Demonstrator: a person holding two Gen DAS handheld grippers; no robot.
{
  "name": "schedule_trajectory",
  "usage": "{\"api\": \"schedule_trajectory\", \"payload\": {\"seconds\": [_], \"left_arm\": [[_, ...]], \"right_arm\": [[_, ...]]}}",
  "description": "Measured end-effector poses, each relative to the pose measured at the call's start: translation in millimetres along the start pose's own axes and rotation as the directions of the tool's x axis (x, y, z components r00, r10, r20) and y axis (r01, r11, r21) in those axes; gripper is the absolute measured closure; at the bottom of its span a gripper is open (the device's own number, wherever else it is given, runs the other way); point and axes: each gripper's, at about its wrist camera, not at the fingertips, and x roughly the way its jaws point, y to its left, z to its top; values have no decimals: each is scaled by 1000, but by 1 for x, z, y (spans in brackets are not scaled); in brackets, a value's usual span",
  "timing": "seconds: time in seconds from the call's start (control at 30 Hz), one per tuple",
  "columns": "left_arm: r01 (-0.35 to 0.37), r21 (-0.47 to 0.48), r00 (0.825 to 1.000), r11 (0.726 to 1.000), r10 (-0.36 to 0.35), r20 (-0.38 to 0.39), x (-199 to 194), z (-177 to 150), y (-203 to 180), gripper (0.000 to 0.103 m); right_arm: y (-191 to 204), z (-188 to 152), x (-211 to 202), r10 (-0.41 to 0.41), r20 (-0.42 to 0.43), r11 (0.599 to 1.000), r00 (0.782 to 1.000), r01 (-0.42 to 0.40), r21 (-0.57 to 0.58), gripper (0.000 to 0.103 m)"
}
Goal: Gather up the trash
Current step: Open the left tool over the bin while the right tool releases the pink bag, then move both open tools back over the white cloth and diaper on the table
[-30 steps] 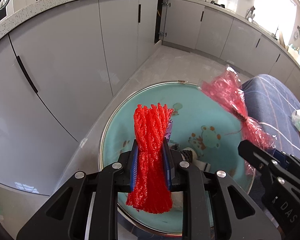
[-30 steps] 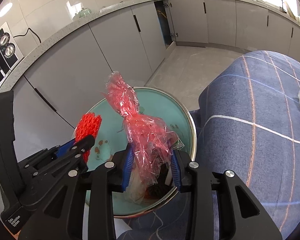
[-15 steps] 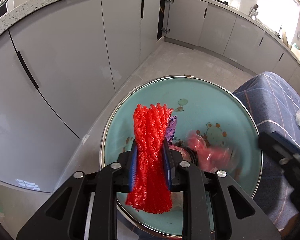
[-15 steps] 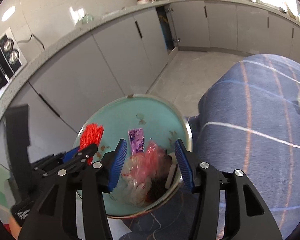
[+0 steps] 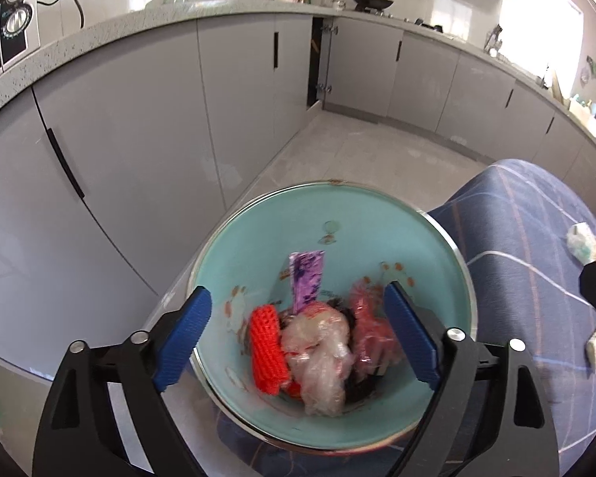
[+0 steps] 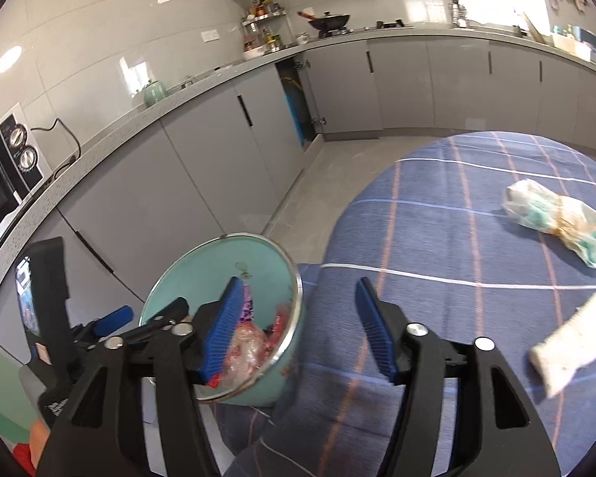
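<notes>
**Both tools released above the trash bin**

The left tool hangs over the round turquoise bin with a metal rim, its blue-padded jaws spread wide and nothing between the pads; they have just been opening. Below them, inside the bin, the red foam fruit net lies free against the left inner wall. Beside it sits a crumpled clear plastic wrapper, with a red cellophane wrapper to its right and a purple printed sachet standing behind, leaning on the bin's back wall. Dark scraps lie under the heap; what they are cannot be told.

The right tool is also unclenched, its jaws having just been opening, and it grips nothing. Its left pad overlaps the bin's mouth in the right wrist view, while its right pad stands over the blue checked tablecloth covering the worktop. The bin stands just beside the worktop's edge, on the side toward the grey kitchen cabinets.

More trash lies on the cloth, well apart from the bin: a crumpled white-and-green plastic bag with a brownish patch further back, and a flat white paper scrap nearer, to the right of the right tool. The left tool's black body shows at the left of the right wrist view.
</notes>
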Motion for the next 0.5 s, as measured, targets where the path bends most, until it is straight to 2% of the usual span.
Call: {"api": "schedule_trajectory", "payload": {"seconds": [0.23,0.5], "left_arm": [[-6,10,1000,1000,6,5,-16,-5,-20,10],[44,87,998,995,-46,30,-39,-13,-61,10]], "right_arm": [[-25,-2,-23,-27,29,999,999,26,33,32],[-65,-10,-60,-93,66,994,994,89,60,32]]}}
